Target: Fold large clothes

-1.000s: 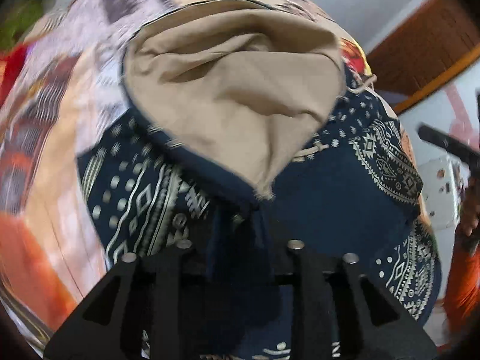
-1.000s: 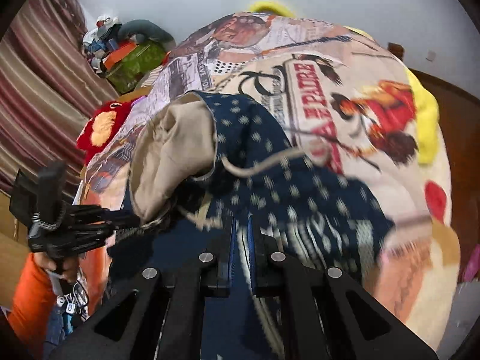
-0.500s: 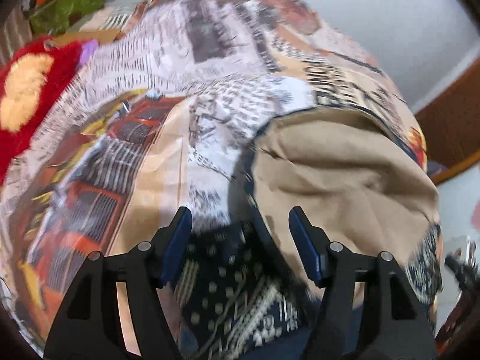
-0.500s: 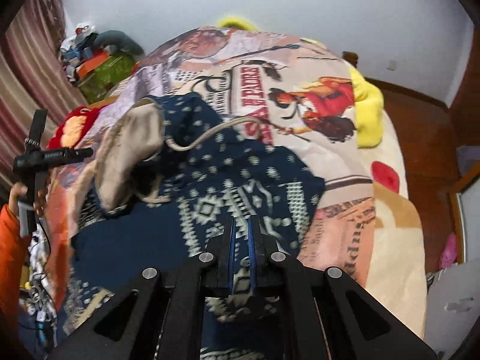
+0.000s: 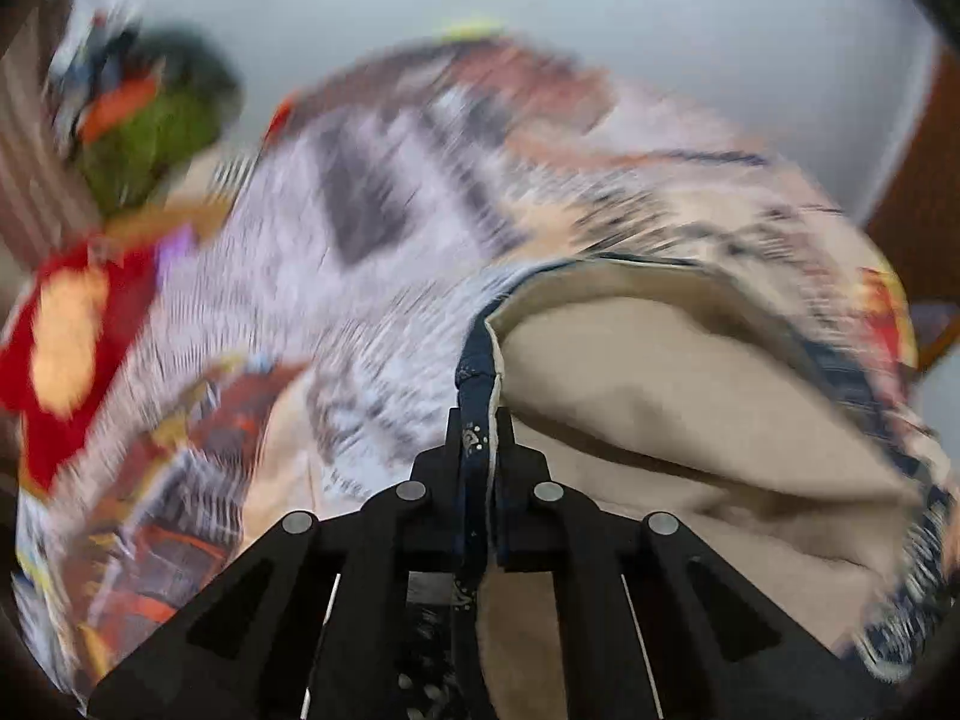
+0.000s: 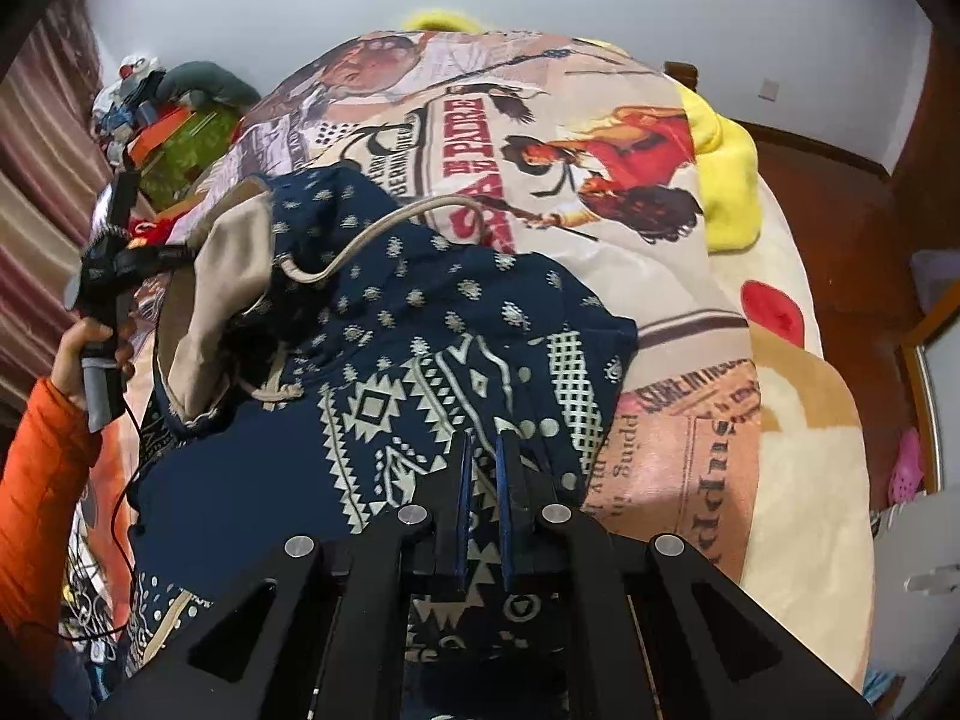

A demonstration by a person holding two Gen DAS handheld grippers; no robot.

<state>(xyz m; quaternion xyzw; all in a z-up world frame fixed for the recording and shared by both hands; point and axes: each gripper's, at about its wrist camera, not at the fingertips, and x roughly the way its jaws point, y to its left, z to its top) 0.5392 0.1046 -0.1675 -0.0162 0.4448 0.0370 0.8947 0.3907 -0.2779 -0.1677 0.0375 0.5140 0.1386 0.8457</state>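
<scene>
so, garment: a large navy patterned hoodie (image 6: 420,372) with a tan lining lies spread on the bed (image 6: 798,480), over a printed blanket; its hood (image 6: 222,300) sits at about 10 o'clock in the right wrist view, body running down toward 6 o'clock.
left tongs: the left tongs (image 5: 477,420) have just been closing and now pinch the navy rim of the hood (image 5: 690,420), tan lining bulging out to 3 o'clock of them; this view is heavily blurred.
right tongs: the right tongs (image 6: 482,450) are drawn narrow with patterned body cloth between the blades, so they seem to grip the hoodie near its lower middle.
key relation: the hoodie's long axis runs from hood at far left to hem near the camera; the left hand (image 6: 90,348) is the nearer one to the hood, the right one to the body.
next move, as a guess: the hood probably needs carrying over toward 4 o'clock onto the body, while the right grip anchors the cloth.
risk: the drawstring (image 6: 372,234) lies loose across the navy cloth and could get trapped in the fold.
containers: none holding anything clearly; a cluttered heap (image 6: 168,120) at 10 o'clock beside the bed, too jumbled to sort out.
</scene>
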